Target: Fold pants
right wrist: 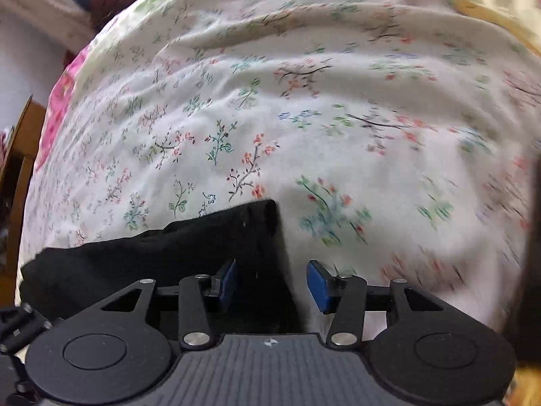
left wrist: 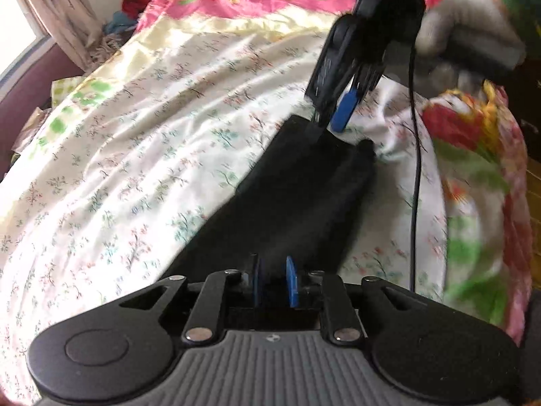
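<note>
Pants (left wrist: pixel 297 203) of black cloth lie stretched in a long strip across a white floral bedsheet (left wrist: pixel 135 155), which covers a bed. From the left wrist view, the strip runs away from the left gripper (left wrist: pixel 273 282) toward the far right side of the sheet, where its squared end sits close to a bunched pink, red and green quilt (left wrist: pixel 473 176). The near end of the pants passes between the left gripper's blue pads (left wrist: pixel 291 280); the jaws stand a little apart with dark cloth filling the gap, so they appear closed on the fabric, though blur hides the exact contact.

At the far end, the right gripper (left wrist: pixel 333 120) points down at the pants, held by a gloved hand (left wrist: pixel 466 34), with a black cable (left wrist: pixel 415 155) hanging beside it. In the right wrist view its jaws stand wide apart: the left blue pad (right wrist: pixel 229 282) lies over the black cloth, the right one (right wrist: pixel 318 286) over bare sheet, and the straight edge of the pants (right wrist: pixel 189 253) runs between them. Neither pad is pressing the fabric.

A curtain (left wrist: pixel 61 13) hangs by a window past the sheet's far left corner.
</note>
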`<state>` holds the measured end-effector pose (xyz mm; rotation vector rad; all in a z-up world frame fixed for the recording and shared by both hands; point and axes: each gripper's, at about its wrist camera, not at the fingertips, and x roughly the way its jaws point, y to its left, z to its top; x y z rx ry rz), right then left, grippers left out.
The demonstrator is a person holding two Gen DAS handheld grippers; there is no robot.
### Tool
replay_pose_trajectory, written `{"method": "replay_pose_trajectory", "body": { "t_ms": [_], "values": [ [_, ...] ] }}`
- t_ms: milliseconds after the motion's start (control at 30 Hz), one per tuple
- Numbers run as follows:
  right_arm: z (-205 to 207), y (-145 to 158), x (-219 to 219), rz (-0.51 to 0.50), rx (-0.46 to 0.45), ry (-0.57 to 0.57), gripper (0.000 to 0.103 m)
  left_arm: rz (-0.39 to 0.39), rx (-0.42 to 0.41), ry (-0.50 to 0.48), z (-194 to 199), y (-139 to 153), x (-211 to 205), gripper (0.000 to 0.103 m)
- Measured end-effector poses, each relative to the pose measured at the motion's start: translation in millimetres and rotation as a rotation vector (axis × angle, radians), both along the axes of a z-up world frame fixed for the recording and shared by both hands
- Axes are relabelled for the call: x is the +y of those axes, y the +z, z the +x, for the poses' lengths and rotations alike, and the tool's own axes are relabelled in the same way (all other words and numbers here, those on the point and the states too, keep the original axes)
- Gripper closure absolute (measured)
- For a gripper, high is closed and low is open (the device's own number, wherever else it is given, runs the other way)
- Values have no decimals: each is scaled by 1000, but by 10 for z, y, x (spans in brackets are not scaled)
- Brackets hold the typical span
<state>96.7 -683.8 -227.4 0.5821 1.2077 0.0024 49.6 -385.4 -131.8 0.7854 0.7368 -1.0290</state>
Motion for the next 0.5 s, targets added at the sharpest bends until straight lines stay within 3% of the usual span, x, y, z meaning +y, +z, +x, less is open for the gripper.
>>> {"method": "replay_pose_trajectory", "body": {
  "t_ms": [67,133,267,367,500],
  "values": [
    [92,-112,14,43,-6,37,47,-9,-14,-1,28,-38,-49,71],
    [129,-159,50,77,-18,89,37,-14,-21,0,53,-105,-107,70],
    [100,12,198,77,-15,162,80,1,-13,-6,83,-201,-197,69],
    [109,25,266,23,-1,212,85,19,-3,-20,93,-220,-230,67],
    [242,-278,126,115,59,155,84,37,-2,-35,81,-262,-319,67]
  ]
}}
